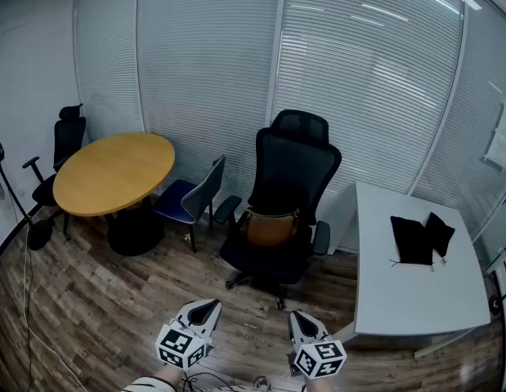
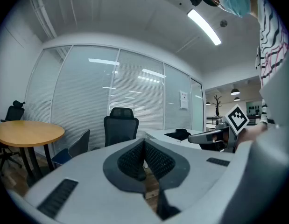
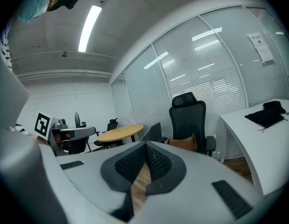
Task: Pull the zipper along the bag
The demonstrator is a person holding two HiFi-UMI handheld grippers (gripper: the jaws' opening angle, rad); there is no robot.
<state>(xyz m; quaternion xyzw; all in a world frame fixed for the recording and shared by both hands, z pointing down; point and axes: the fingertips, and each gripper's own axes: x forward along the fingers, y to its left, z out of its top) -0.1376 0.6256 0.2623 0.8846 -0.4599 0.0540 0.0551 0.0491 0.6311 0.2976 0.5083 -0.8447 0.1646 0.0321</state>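
A black bag (image 1: 421, 238) lies on the white table (image 1: 400, 296) at the right; it also shows far off as the bag (image 3: 268, 114) in the right gripper view and the bag (image 2: 179, 134) in the left gripper view. Both grippers hang low in front of me, well away from it. My left gripper (image 1: 205, 311) is shut and holds nothing, its pads (image 2: 156, 160) pressed together. My right gripper (image 1: 301, 320) is shut and empty too, with its pads (image 3: 159, 161) meeting.
A black office chair (image 1: 287, 194) with a brown bag (image 1: 269, 225) on its seat stands ahead. A round wooden table (image 1: 114, 172), a blue-grey chair (image 1: 191, 194) and another black chair (image 1: 60, 149) are at the left. Glass walls with blinds close the room.
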